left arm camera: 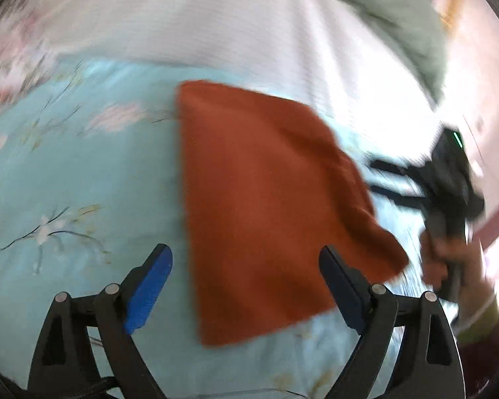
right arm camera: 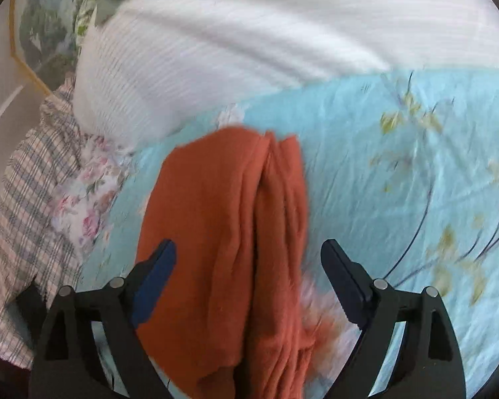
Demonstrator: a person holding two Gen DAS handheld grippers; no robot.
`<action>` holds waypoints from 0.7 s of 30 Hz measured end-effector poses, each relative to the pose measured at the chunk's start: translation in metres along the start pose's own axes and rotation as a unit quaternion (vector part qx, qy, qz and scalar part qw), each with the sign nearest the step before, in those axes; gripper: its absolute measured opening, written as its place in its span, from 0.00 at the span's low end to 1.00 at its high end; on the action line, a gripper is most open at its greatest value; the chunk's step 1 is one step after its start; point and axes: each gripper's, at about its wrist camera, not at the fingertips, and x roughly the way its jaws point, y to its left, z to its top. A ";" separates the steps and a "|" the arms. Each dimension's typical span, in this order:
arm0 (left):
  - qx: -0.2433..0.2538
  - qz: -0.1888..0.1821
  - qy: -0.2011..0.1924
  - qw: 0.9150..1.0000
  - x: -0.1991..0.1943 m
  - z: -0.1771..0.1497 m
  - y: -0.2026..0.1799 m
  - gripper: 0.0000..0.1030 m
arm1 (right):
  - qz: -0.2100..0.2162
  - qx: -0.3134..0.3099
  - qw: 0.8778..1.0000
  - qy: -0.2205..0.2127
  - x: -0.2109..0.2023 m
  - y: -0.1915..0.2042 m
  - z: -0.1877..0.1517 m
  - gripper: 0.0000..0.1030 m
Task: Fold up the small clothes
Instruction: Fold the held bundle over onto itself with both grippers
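Both grippers are spread wide w/ nothing held: your left gripper (left arm camera: 246,286) and right gripper (right arm camera: 249,282) each hover just above the folded rust-orange cloth (right arm camera: 229,249), which lies flat on the light-blue floral bedsheet (right arm camera: 399,153). Its long axis runs straight ahead btwn the right's fingers, so the right looks nearer, I'd say. Farther off sits the white ribbed pillow (right arm camera: 249,33); no readable labels.
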 end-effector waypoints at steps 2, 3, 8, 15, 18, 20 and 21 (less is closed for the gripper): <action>-0.031 -0.008 0.027 0.999 0.019 0.016 0.020 0.88 | -0.007 -0.003 1.000 0.019 0.013 0.000 -0.005 0.87; -0.042 -0.022 0.043 0.998 0.029 0.021 0.026 0.88 | -0.009 -0.003 1.000 0.025 0.016 -0.001 -0.006 0.87; -0.072 -0.060 0.086 0.992 0.074 0.040 0.042 0.87 | -0.003 0.005 0.999 0.053 0.039 -0.004 -0.007 0.85; -0.017 -0.059 0.070 0.996 0.084 0.047 0.020 0.30 | 0.003 0.035 0.995 0.093 0.066 -0.004 -0.021 0.34; -0.003 -0.069 0.050 0.996 0.057 0.043 0.012 0.22 | 0.013 0.045 0.996 0.071 0.051 0.006 -0.028 0.28; 0.008 -0.068 0.038 0.997 0.031 0.042 0.013 0.22 | 0.027 0.041 0.997 0.057 0.036 0.022 -0.036 0.26; 0.018 -0.065 0.031 0.997 0.017 0.040 0.013 0.22 | 0.033 0.038 0.997 0.053 0.031 0.030 -0.040 0.26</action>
